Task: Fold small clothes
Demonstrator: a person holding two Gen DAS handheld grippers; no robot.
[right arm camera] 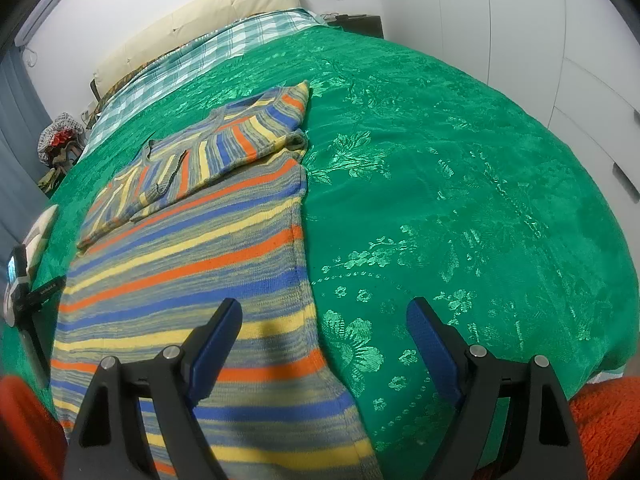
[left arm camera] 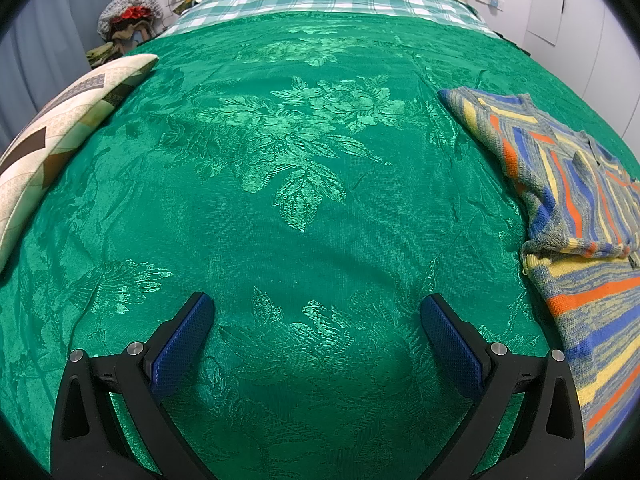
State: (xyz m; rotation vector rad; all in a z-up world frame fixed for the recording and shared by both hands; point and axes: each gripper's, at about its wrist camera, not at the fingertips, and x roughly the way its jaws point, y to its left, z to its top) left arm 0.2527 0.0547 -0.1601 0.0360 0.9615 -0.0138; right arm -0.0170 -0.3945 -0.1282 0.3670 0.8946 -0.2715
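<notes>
Two wide-open, empty grippers, left gripper and right gripper, over one striped sweater

A striped knit sweater in orange, blue, yellow and grey lay flat on the green bedspread, its upper part apparently folded over the body.

One striped sweater, one patterned cushion, two grippers (both open), perhaps one clothes heap.
</notes>
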